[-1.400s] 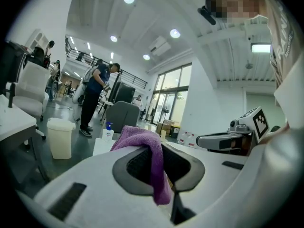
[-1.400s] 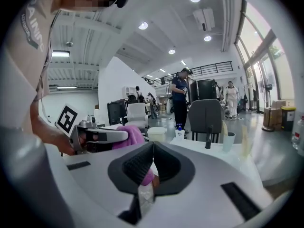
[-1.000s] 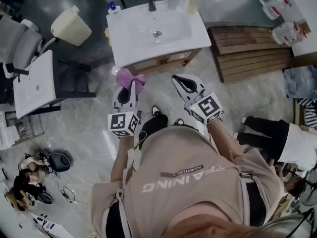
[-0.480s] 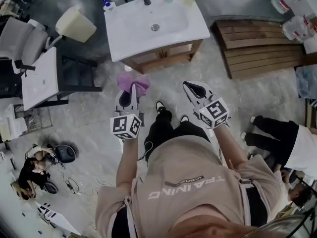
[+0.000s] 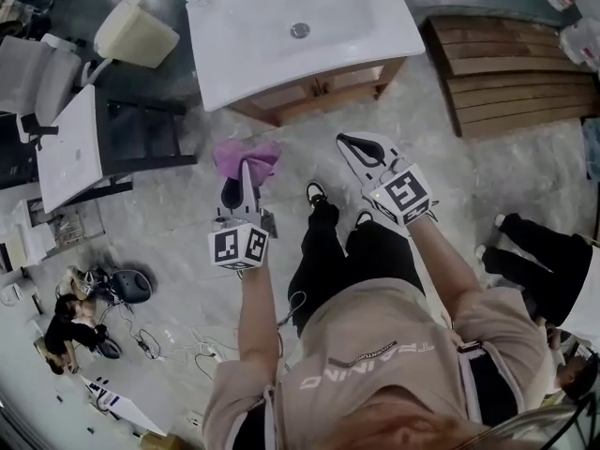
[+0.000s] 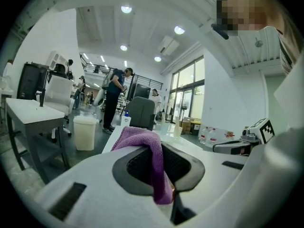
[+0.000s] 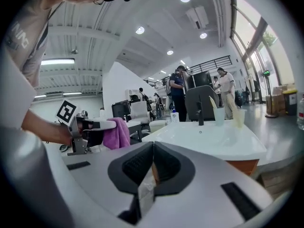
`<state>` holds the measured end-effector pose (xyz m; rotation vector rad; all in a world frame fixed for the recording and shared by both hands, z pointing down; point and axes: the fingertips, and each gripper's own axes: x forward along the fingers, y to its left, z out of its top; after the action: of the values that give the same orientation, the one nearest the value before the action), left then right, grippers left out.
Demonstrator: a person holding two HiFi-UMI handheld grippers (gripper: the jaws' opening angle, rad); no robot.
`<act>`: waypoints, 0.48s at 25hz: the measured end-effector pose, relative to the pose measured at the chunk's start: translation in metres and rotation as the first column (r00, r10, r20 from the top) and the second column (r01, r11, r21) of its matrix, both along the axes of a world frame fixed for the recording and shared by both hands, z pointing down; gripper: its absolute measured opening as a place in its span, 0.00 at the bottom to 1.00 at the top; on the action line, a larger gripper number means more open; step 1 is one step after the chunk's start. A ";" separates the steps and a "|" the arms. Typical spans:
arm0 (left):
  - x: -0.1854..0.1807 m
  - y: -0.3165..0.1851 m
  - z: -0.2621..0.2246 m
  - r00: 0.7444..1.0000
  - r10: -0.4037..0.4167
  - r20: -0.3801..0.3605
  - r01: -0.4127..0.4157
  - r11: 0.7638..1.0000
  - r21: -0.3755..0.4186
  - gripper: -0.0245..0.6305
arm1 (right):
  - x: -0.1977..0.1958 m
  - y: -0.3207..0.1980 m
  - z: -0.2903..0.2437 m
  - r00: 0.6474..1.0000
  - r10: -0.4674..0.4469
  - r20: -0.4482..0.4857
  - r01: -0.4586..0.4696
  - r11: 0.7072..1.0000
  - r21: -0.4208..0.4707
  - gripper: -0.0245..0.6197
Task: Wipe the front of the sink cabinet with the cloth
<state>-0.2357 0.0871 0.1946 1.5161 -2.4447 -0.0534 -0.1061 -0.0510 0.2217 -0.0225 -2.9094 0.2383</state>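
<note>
My left gripper (image 5: 245, 178) is shut on a purple cloth (image 5: 246, 157), which bunches out past its tips and drapes between the jaws in the left gripper view (image 6: 151, 152). It hangs over the floor, a step short of the wooden sink cabinet (image 5: 314, 92) with its white basin top (image 5: 298, 28). My right gripper (image 5: 354, 144) is shut with nothing in it, level with the left and just right of it. In the right gripper view the basin (image 7: 209, 139) lies ahead and the cloth (image 7: 116, 133) shows at left.
A cream bin (image 5: 134, 34) and a second white basin on a dark stand (image 5: 70, 146) are at left. Wooden slats (image 5: 511, 73) lie at right of the cabinet. A person in dark trousers (image 5: 544, 261) stands at right. Cables and gear (image 5: 117, 289) litter the floor at lower left.
The view has shifted back from the sink, so the cabinet sits higher in frame. Both grippers keep their pose, with the cloth still held in the left.
</note>
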 end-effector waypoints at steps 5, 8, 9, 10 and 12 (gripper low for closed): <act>-0.033 -0.005 0.061 1.000 -0.029 -0.008 0.030 0.999 0.015 0.09 | -0.024 -0.010 0.048 1.000 0.017 0.019 -0.016 0.999 -0.043 0.06; -0.053 -0.009 0.093 0.999 -0.039 -0.002 0.039 0.999 0.026 0.09 | -0.034 -0.015 0.085 1.000 0.022 0.010 -0.022 1.000 -0.019 0.06; -0.059 -0.010 0.103 0.999 -0.041 0.001 0.041 0.999 0.032 0.09 | -0.038 -0.017 0.098 1.000 0.022 0.007 -0.022 1.000 -0.010 0.06; -0.064 -0.011 0.114 0.999 -0.044 0.004 0.043 0.998 0.038 0.09 | -0.042 -0.018 0.111 1.000 0.021 0.006 -0.021 1.000 -0.003 0.06; -0.074 -0.010 0.135 0.999 -0.048 0.009 0.047 0.998 0.048 0.09 | -0.050 -0.021 0.135 1.000 0.021 0.011 -0.020 1.000 -0.005 0.06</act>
<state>-0.3097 0.0767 0.3296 1.4812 -2.5048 -0.1136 -0.1560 -0.0715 0.3570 0.0051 -2.9212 0.2502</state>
